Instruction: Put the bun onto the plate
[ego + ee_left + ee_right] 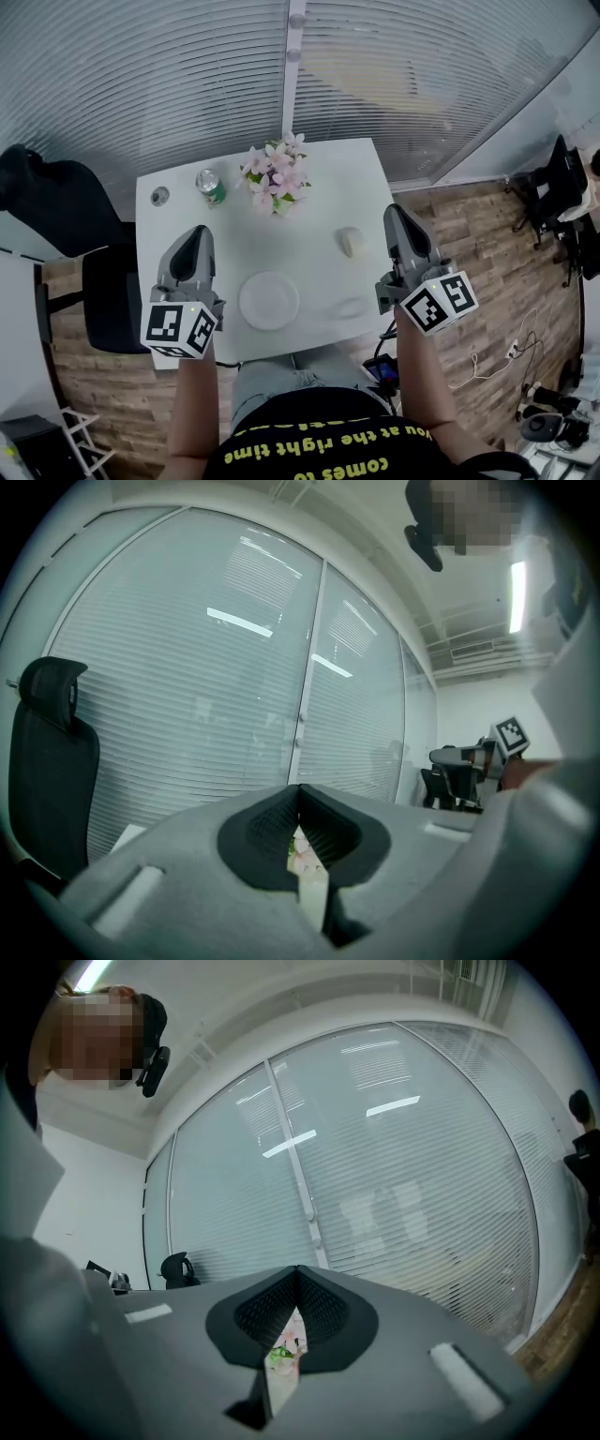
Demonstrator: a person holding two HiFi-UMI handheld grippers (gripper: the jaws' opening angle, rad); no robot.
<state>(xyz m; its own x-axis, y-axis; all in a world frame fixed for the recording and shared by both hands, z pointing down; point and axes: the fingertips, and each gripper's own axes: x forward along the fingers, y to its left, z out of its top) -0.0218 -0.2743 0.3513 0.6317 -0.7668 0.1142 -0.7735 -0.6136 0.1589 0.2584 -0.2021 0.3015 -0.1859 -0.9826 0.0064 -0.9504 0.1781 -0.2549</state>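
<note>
A pale bun (pixel 349 242) lies on the white table (pixel 319 183), right of centre. Near the table's front edge sits the round white plate (pixel 269 300) with nothing on it. My left gripper (pixel 196 236) hovers over the table's left front corner, left of the plate, jaws shut on nothing. Beside the table's right edge my right gripper (pixel 395 216) points away from me, just right of the bun and apart from it, jaws shut and bare. In both gripper views the closed jaws (pixel 298 794) (pixel 296 1277) meet at the tip, with only a sliver of pink flowers showing behind.
A pot of pink flowers (pixel 277 178) stands at the table's back centre. A green can (pixel 210 187) and a small round grey object (pixel 160 196) sit at the back left. A black office chair (pixel 56 202) is left of the table, more chairs (pixel 555 202) at the right. Window blinds behind.
</note>
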